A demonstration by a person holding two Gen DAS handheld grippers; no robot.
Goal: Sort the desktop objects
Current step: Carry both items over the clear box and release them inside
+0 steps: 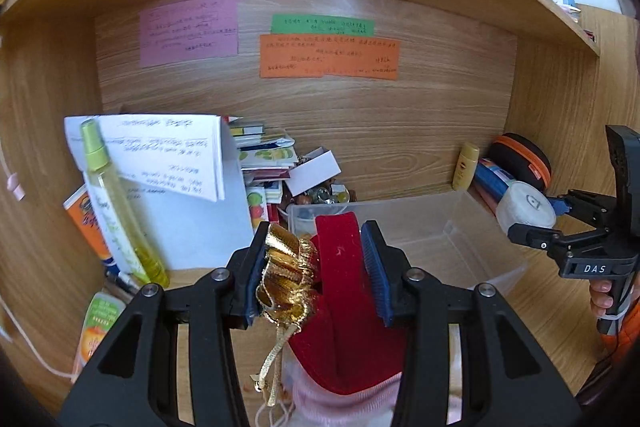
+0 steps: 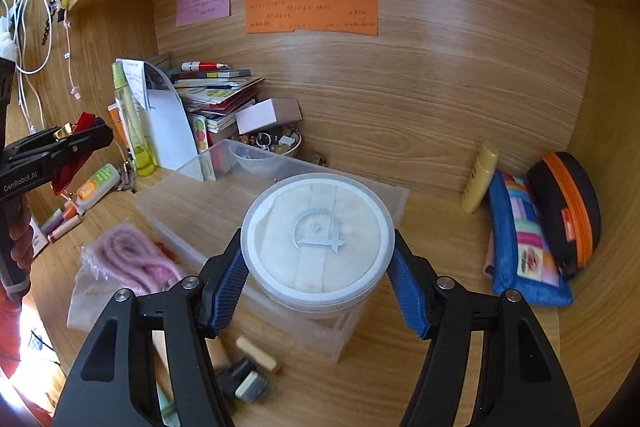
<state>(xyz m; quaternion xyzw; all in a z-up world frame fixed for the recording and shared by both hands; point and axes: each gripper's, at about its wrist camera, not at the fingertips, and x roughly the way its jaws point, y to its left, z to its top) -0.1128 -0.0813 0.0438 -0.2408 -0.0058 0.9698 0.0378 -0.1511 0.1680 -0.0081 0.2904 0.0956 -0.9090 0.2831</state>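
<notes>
Nearest on the left, a red velvet pouch [image 1: 344, 291] with gold trim [image 1: 286, 273] is pinched between the blue pads of the left gripper [image 1: 316, 273], jaws narrowed onto the fabric. On the right, a round white lidded jar [image 2: 318, 241] is clamped in the right gripper [image 2: 318, 271], jaws spread fairly wide around it, and held over the clear plastic bin [image 2: 372, 189]. Below left, a pink cord in a clear bag [image 2: 128, 259] is seen lying on the desk [image 2: 460, 339]. Further right, a blue patchwork pouch [image 2: 520, 247], a black and orange case [image 2: 568, 207] and a small yellow bottle [image 2: 478, 183] are lined up. Far left, a tall green spray bottle [image 1: 116, 211] and stacked books [image 2: 224, 95] are seen against the back panel, with coloured notes [image 1: 328, 57] stuck above.
</notes>
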